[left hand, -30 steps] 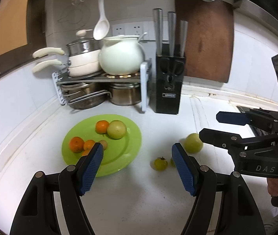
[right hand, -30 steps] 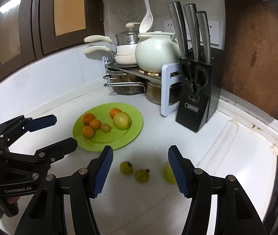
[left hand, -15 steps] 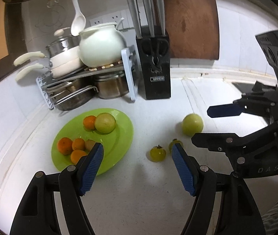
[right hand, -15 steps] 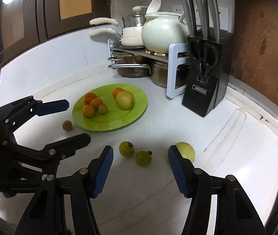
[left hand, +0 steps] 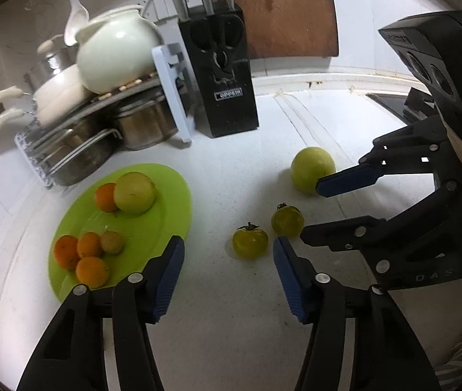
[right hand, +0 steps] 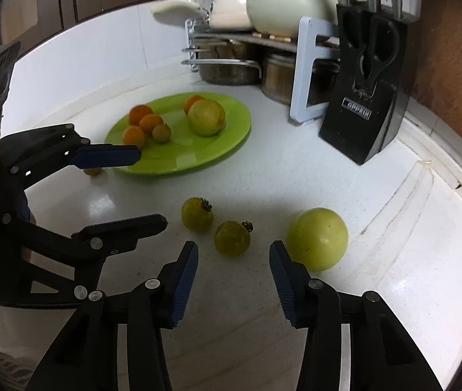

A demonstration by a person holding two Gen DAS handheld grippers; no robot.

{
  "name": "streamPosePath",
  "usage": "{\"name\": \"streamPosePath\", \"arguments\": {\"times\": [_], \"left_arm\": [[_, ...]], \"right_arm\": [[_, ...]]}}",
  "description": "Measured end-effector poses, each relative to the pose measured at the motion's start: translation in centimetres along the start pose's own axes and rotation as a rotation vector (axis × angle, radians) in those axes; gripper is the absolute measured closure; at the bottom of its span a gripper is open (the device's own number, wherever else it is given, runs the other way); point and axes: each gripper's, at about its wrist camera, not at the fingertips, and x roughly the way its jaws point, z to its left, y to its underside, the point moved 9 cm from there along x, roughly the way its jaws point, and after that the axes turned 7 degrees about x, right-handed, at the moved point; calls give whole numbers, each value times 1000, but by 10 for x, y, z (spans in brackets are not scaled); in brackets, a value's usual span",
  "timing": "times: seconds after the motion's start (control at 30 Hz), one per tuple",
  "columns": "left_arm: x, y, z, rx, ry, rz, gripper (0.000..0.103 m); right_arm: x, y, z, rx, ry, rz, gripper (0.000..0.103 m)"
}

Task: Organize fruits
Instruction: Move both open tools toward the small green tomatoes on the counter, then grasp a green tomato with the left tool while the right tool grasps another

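A green plate (left hand: 165, 195) (right hand: 231, 137) holds several oranges (left hand: 91, 244), a small brownish fruit and a large yellow-green fruit (left hand: 134, 192) (right hand: 206, 117). On the white counter lie two small green tomatoes (left hand: 250, 242) (left hand: 287, 220) (right hand: 197, 214) (right hand: 232, 238) and a large green fruit (left hand: 312, 169) (right hand: 317, 238). My left gripper (left hand: 229, 277) is open, just short of the nearer tomato. My right gripper (right hand: 233, 272) is open, close behind the right tomato. A small brown fruit (right hand: 92, 171) lies beside the plate, partly hidden by the left gripper.
A black knife block (left hand: 221, 75) (right hand: 367, 97) stands behind the fruit. A rack with pots and a white teapot (left hand: 113, 55) (right hand: 289, 0) is at the back left. A brown cutting board (left hand: 283, 9) leans on the wall.
Both grippers have moved forward and down toward the loose fruit on the counter. The tomatoes and the large green fruit now look nearer and larger. Both stay open.
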Motion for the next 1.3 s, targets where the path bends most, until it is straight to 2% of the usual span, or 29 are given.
{"name": "streamPosePath", "arguments": {"times": [0.47,0.67,0.77,1.03,1.3], "left_arm": [[29,1,-8,23,90,42,59],[37,2,-10,5,114,58,66],[39,2,-11,-17,129,63,73],[30,9,5,-105,72,79,73],[20,19,21,-242,23,96,73]], "right_arm": [[19,-2,-3,-35,-16,32,62],[24,-3,-1,-47,-27,36,62],[25,-3,0,-41,-37,48,63],[29,-4,2,-34,-52,54,63],[33,-5,3,-23,-57,59,72]]}}
